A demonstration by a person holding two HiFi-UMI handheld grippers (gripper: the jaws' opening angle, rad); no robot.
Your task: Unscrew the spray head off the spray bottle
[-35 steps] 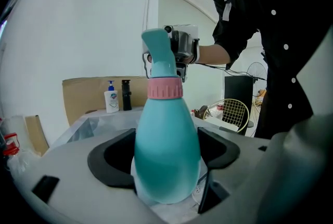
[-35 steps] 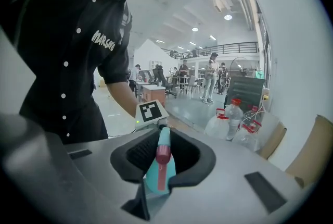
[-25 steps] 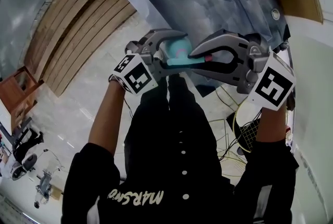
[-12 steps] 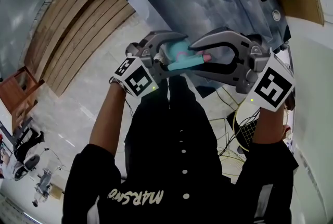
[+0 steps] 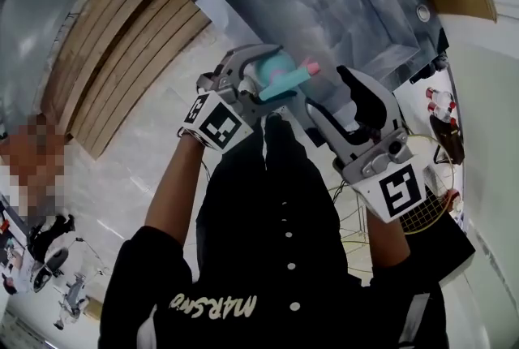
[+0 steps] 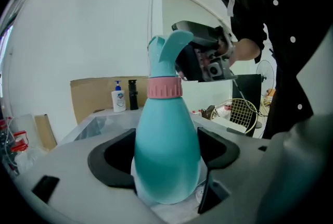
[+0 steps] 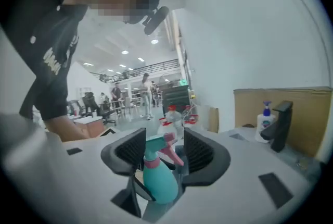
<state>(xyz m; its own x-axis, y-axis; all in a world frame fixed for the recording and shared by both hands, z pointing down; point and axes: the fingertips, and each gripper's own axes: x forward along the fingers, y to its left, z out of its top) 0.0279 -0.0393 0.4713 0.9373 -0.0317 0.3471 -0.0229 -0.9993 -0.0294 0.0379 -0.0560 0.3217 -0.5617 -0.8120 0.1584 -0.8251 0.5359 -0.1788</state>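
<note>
Up in front of the person, by the near edge of the grey tabletop (image 5: 349,6), the left gripper (image 6: 166,137) has its fingers clamped on the lower body of the teal spray bottle (image 6: 165,113). The bottle stands upright in the left gripper view, with the spray head (image 6: 170,51) and pink collar (image 6: 164,87) seated on its neck. To the right and nearer the person, the right gripper (image 7: 163,144) hangs apart from the bottle. Its fingers have just been opening and stand apart, pressing on nothing. The bottle shows beyond them through the gap.
</note>
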